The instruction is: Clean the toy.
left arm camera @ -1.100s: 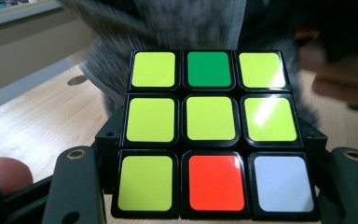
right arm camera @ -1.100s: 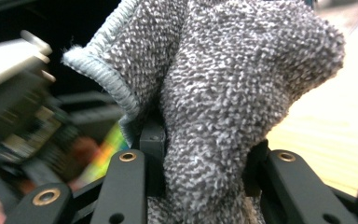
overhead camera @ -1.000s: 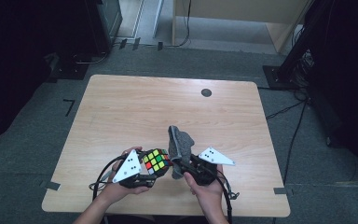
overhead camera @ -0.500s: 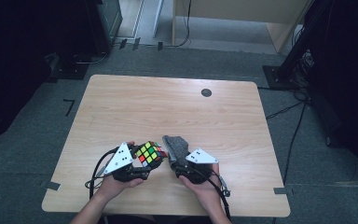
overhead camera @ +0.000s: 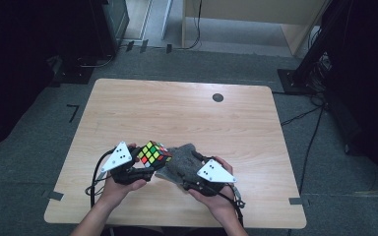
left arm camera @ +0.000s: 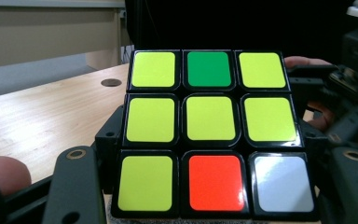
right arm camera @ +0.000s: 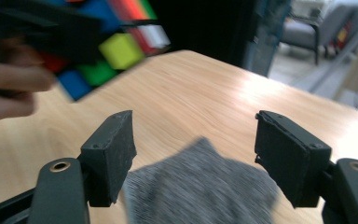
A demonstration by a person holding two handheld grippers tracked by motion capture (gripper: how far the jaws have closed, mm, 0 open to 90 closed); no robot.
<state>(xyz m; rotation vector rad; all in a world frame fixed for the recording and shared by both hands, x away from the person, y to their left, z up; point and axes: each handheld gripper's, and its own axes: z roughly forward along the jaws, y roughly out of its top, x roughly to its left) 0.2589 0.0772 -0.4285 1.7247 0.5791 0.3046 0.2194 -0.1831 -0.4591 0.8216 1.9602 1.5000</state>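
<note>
Cube (overhead camera: 153, 153) clamped by left fingers (overhead camera: 145, 164); right fingers (right arm camera: 193, 163) just opened wide around grey cloth (right arm camera: 200, 186).

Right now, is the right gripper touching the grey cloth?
Apart. In the right gripper view the right gripper stands open, jaws just opened, and the grey cloth lies between them with visible gaps to both pads.

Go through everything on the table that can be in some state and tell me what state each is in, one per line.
Puzzle cube: scrambled, clamped between the jaws of the left hand-held gripper, lifted off the table.
Grey cloth: crumpled, lying on the table beside the cube.
Left hand-held gripper: shut on the cube.
Right hand-held gripper: jaws have just been opening, now apart; the cloth lies between them, unpressed.
</note>
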